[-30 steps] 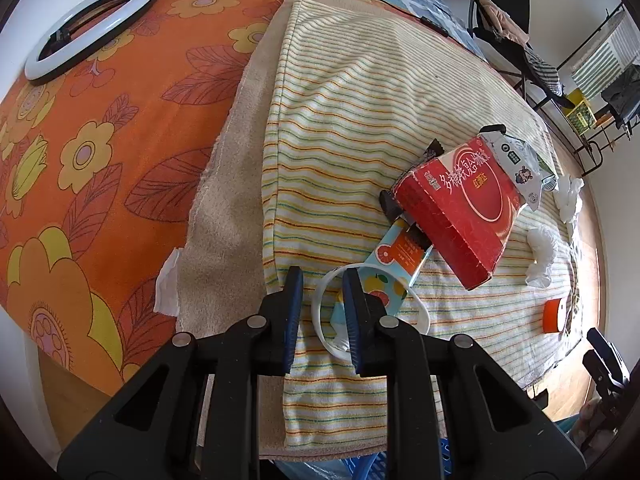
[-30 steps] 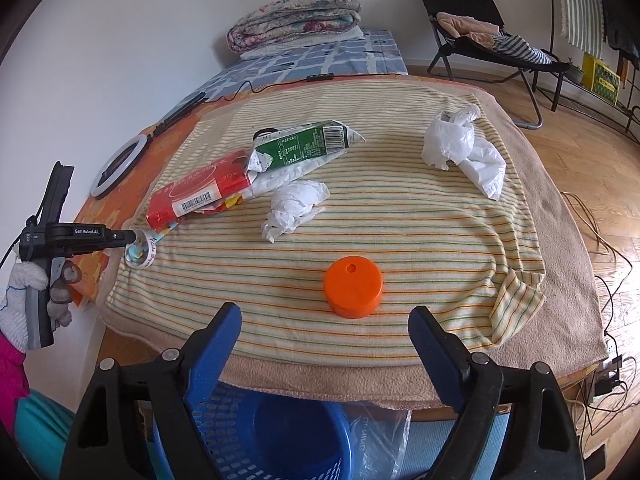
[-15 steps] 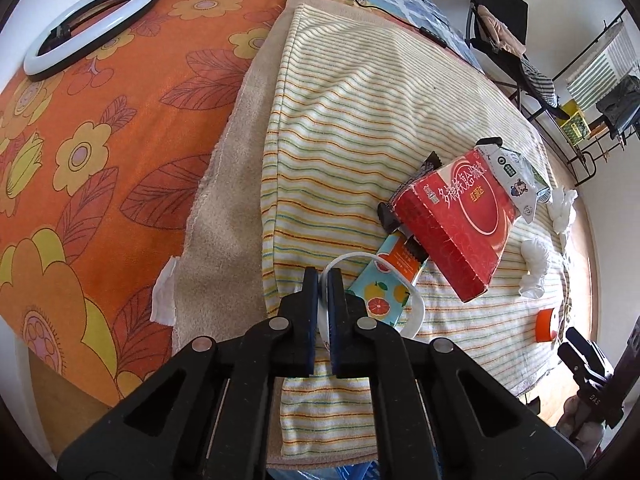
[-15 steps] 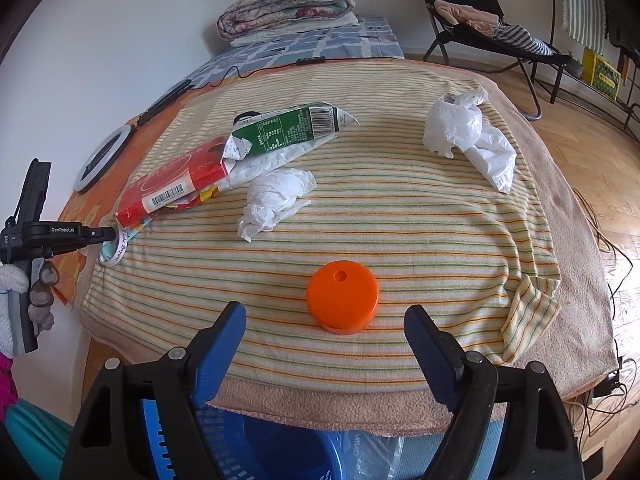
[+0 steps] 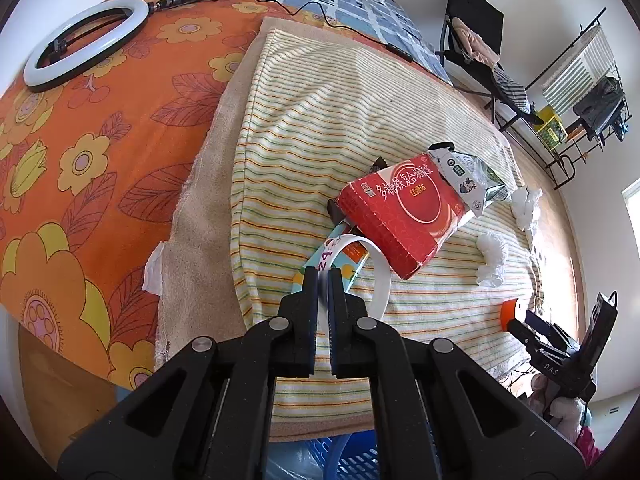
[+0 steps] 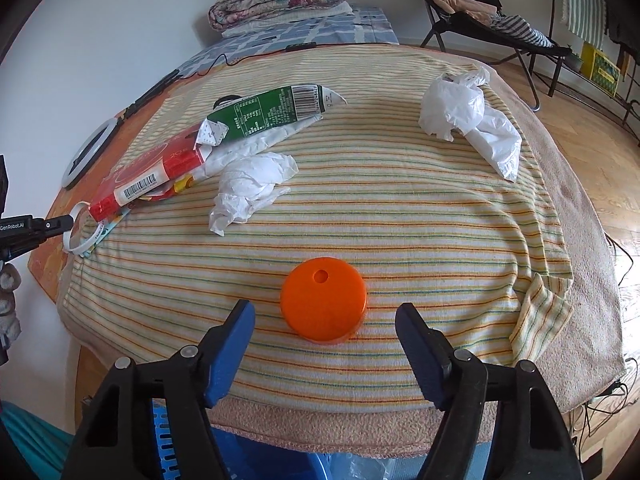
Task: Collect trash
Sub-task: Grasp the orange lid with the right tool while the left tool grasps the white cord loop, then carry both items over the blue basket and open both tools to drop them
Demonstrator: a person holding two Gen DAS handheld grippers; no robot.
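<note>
My left gripper (image 5: 323, 276) is shut on the rim of a crushed paper cup (image 5: 360, 256) with fruit print, lying on the striped cloth beside a red box (image 5: 400, 208); the cup also shows in the right wrist view (image 6: 86, 236). A green-and-white carton (image 6: 272, 110) leans on the red box (image 6: 148, 176). My right gripper (image 6: 324, 324) is open, its fingers either side of an orange lid (image 6: 323, 304) near the cloth's front edge. A crumpled tissue (image 6: 248, 188) and a white plastic bag (image 6: 472, 116) lie farther back.
A blue basket (image 6: 192, 440) stands on the floor below the table's front edge. A ring light (image 5: 84, 44) lies on the orange flowered cover. A folding chair (image 6: 480, 12) and a drying rack (image 5: 580, 92) stand behind.
My left gripper closed on the cup's rim and lifted it slightly. My right gripper moved forward until its open fingers flank the orange lid.
</note>
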